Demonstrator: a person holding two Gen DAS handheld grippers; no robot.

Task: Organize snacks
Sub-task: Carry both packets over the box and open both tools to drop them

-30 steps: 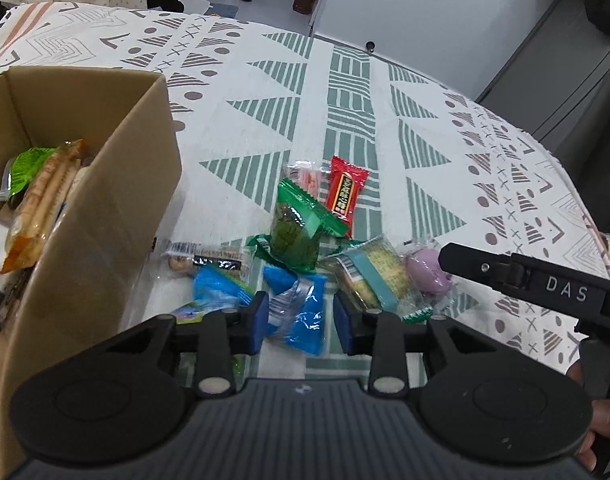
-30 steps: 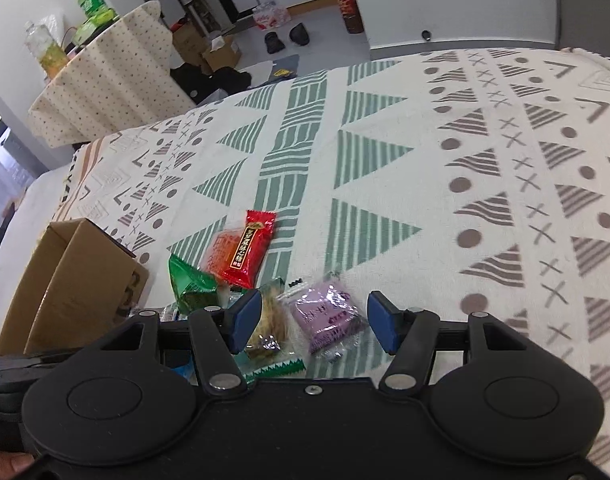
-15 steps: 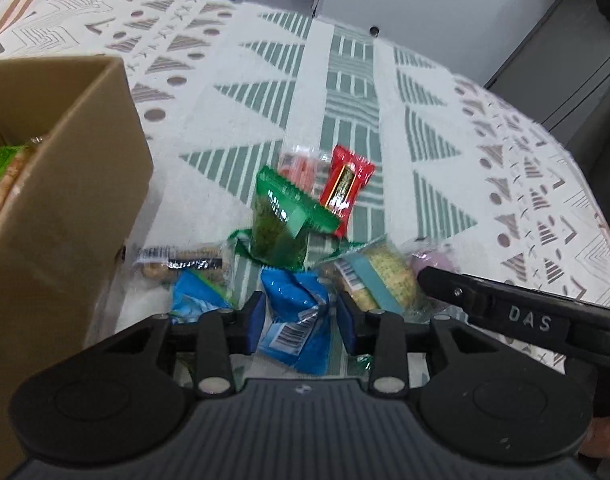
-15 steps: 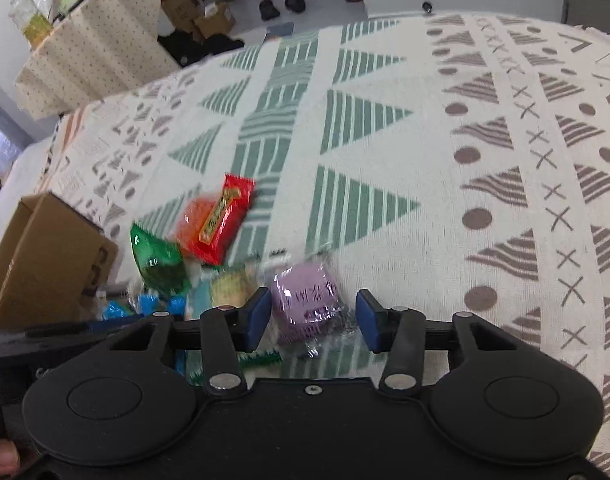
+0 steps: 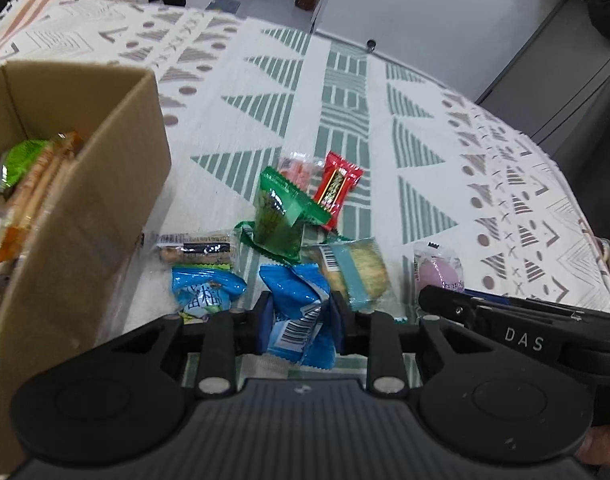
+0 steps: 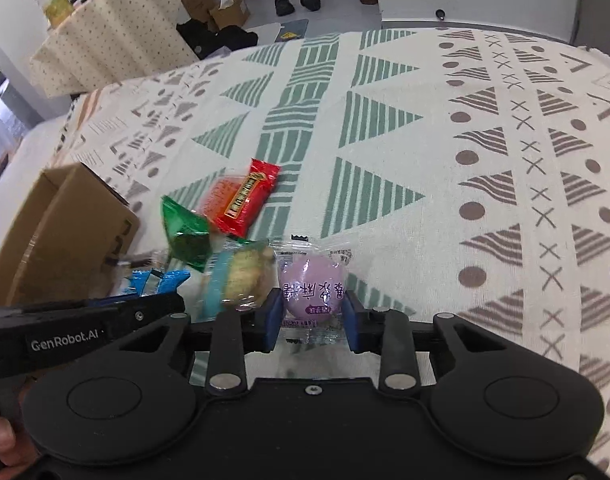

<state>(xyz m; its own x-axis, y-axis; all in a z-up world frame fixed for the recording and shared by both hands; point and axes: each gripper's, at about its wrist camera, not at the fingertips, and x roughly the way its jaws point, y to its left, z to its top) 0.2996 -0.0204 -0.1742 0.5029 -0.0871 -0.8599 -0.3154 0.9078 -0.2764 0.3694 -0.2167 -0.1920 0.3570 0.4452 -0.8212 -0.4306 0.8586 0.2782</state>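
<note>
My left gripper (image 5: 301, 320) is shut on a blue snack packet (image 5: 297, 300), which lies on the patterned tablecloth (image 5: 345, 100) with both pads against its sides. My right gripper (image 6: 313, 312) is shut on a clear packet holding a purple round snack (image 6: 311, 284), also resting on the cloth. Just ahead lies a loose pile: a green packet (image 5: 279, 216), a red packet (image 5: 337, 188), a second blue packet (image 5: 203, 290), a cracker packet (image 5: 361, 272) and a nut bar (image 5: 197, 250). An open cardboard box (image 5: 85, 208) stands at the left.
Inside the box are a green packet (image 5: 23, 158) and a long orange-wrapped biscuit pack (image 5: 33, 196). The two grippers sit side by side, close together. Bare tablecloth stretches beyond and right of the pile (image 6: 505, 160). Another table, boxes and shoes stand on the floor past the far edge.
Both grippers moved forward and down onto the pile. The right jaws narrowed around the purple packet, and the left jaws narrowed slightly around the blue packet.
</note>
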